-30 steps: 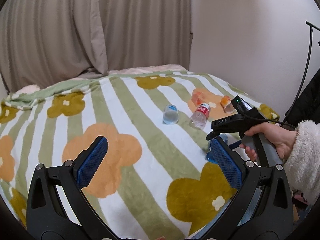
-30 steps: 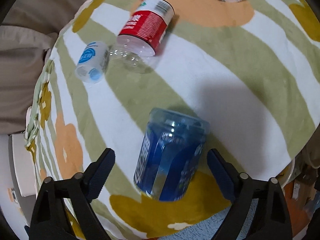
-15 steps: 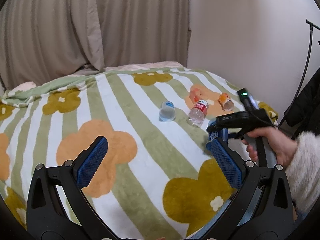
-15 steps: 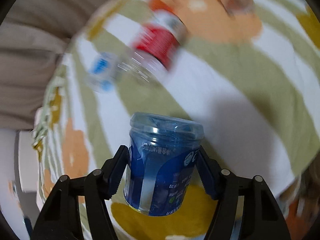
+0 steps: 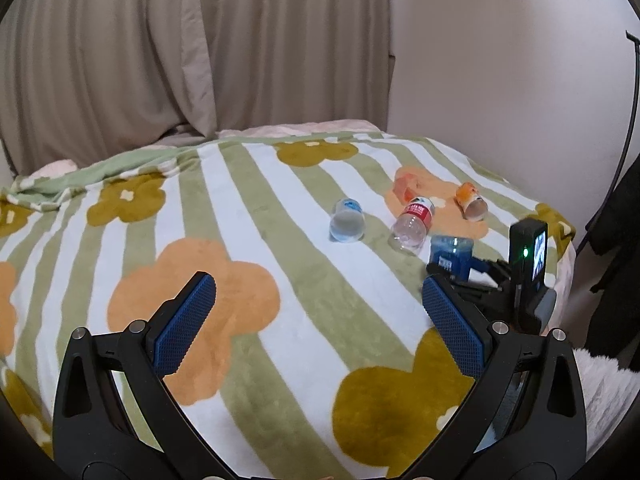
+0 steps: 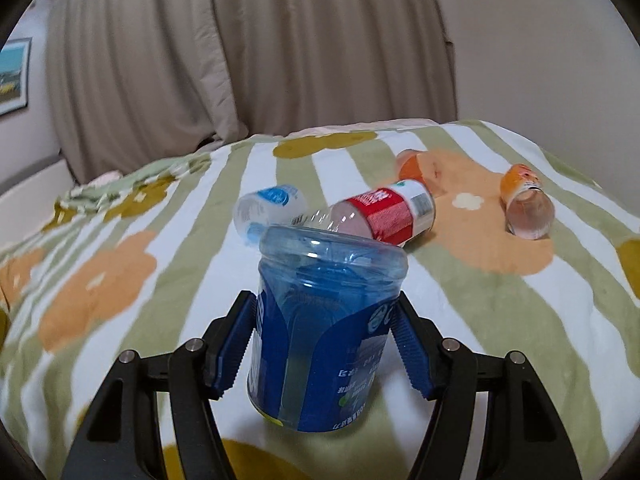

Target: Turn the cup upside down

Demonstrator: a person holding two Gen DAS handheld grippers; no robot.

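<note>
Above the bed, the right tongs now clamp the lifted, translucent blue cup; the left tongs gape wide.

The blanket is striped sage green and white, strewn with orange and mustard-olive flowers with small cream blooms. The cup is translucent blue with a darker blue label bearing white print. One bottle is clear with a red and white label, another clear with a light blue label; two near the blanket's far right corner are orange. Both grippers' pads are blue on black frames. The curtain is beige-grey
</note>
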